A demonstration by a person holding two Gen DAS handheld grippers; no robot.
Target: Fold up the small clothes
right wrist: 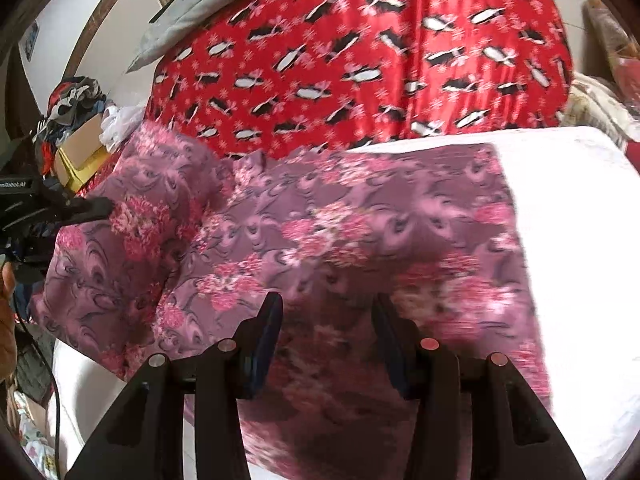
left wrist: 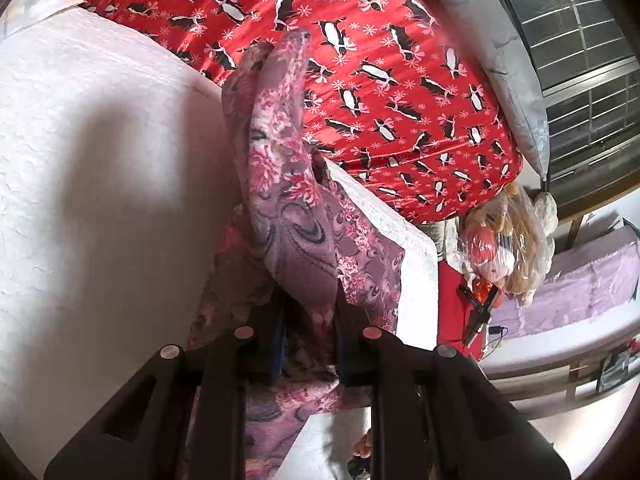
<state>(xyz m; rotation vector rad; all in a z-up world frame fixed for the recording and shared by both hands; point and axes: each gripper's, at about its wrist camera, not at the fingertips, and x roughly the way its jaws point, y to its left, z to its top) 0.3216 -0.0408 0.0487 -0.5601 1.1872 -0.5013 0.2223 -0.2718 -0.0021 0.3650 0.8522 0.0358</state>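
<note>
Left gripper [left wrist: 308,312]: black two-finger tool, jaws drawn close and pinching a fold of the mauve-and-pink floral cloth garment [left wrist: 288,184]. Fabric bunched between the fingers, rising ahead of the tips in a tall draped ridge, lifted off the surface. More of the same cloth hanging below and to both sides of the fingers. Seen from the right wrist view, that left gripper [right wrist: 94,206] far off to the left, its black tip buried in a raised corner of the garment.

Right gripper [right wrist: 326,320]: jaws spread apart, blue-lined fingers [right wrist: 266,332] either side of a gap. Nothing pinched; garment [right wrist: 320,232] lying flat directly ahead of and beneath the tips, spread on the white textured bed cover [right wrist: 580,240]. Contact of tips with cloth not clear; view blurred by motion.

Beyond the garment, ahead of both tools: red satin sheet printed with black-and-white penguins and pink snowflakes [left wrist: 400,80], covering the far stretch of bed. Grey pillow [left wrist: 500,60] past it to the right of the left tool. Clear plastic bag of soft toys [left wrist: 508,240] off to the right, beside the bed edge. Pile of mixed clothes on a cardboard box [right wrist: 76,120] ahead-left of the right tool. Part of a hand [right wrist: 6,308] at the far left edge of the right wrist view.
</note>
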